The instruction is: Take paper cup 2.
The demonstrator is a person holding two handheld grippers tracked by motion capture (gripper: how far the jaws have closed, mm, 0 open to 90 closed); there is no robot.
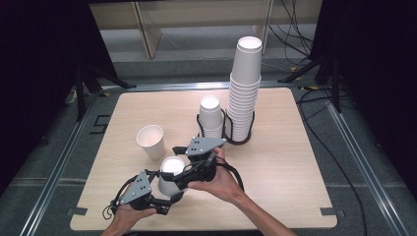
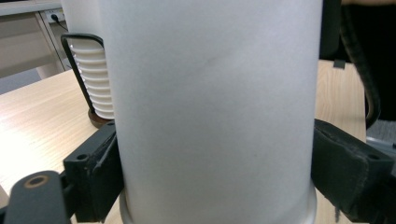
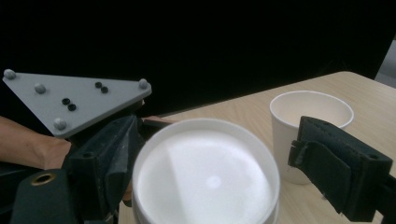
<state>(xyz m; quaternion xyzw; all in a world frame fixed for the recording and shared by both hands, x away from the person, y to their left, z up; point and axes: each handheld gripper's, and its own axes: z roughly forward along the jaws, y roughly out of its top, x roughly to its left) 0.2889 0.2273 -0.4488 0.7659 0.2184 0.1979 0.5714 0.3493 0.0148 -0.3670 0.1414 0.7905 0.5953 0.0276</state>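
A white paper cup (image 1: 169, 169) stands upside down near the table's front edge. My left gripper (image 1: 164, 189) is shut on its side wall, and both pads press the cup (image 2: 215, 102) in the left gripper view. My right gripper (image 1: 178, 162) reaches in from the right over the cup's top. Its jaws straddle the cup's upturned base (image 3: 205, 177); the left jaw is close against it and a small gap shows at the right pad (image 3: 336, 172). The left gripper's grey plate (image 3: 79, 100) lies just behind the cup.
An upright empty cup (image 1: 151, 140) (image 3: 310, 109) stands just behind the held one. At mid-table, a tall stack of inverted cups (image 1: 244, 93) and a short stack (image 1: 210, 115) sit in black wire holders (image 2: 74, 70). Bare wood lies to the left and right.
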